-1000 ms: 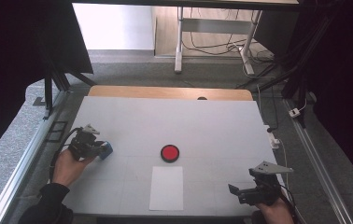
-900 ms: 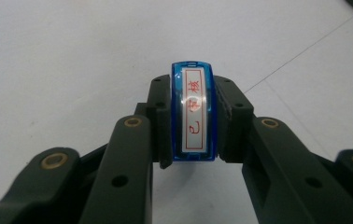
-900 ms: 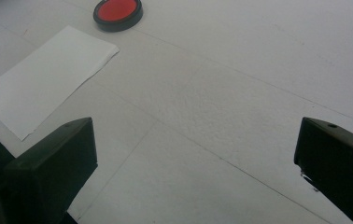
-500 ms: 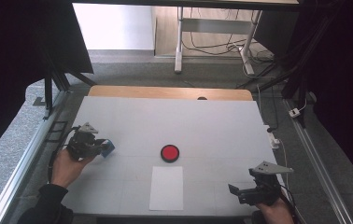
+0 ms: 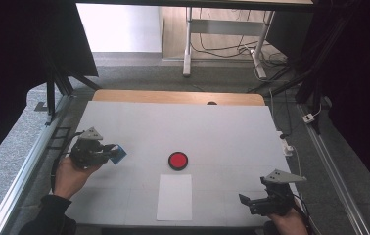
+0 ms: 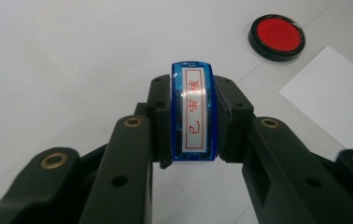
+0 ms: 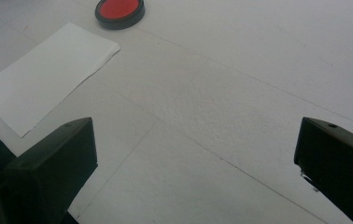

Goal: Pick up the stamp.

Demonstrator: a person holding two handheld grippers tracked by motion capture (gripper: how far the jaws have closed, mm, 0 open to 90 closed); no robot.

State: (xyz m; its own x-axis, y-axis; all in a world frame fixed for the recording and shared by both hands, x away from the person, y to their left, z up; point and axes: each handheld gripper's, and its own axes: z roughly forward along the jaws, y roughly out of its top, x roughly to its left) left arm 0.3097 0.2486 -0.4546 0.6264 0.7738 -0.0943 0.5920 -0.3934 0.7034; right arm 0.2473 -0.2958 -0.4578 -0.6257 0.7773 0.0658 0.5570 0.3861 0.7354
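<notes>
Blue plastic stamp (image 6: 194, 113) (red characters on its label) sits clamped in my left gripper (image 5: 105, 153), left of the round red ink pad (image 5: 178, 160); my right gripper (image 5: 251, 203) gapes wide.

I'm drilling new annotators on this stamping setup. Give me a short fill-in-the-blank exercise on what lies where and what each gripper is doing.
1. The left gripper is shut on a ____ stamp with red characters on its label.
2. The round ink pad on the table has a ____ centre.
3. The sheet of paper lies just on the ____ side of the ink pad, seen from the person.
4. The jaws of the right gripper stand ____, with nothing between them.

Missing words: blue; red; near; open
</notes>
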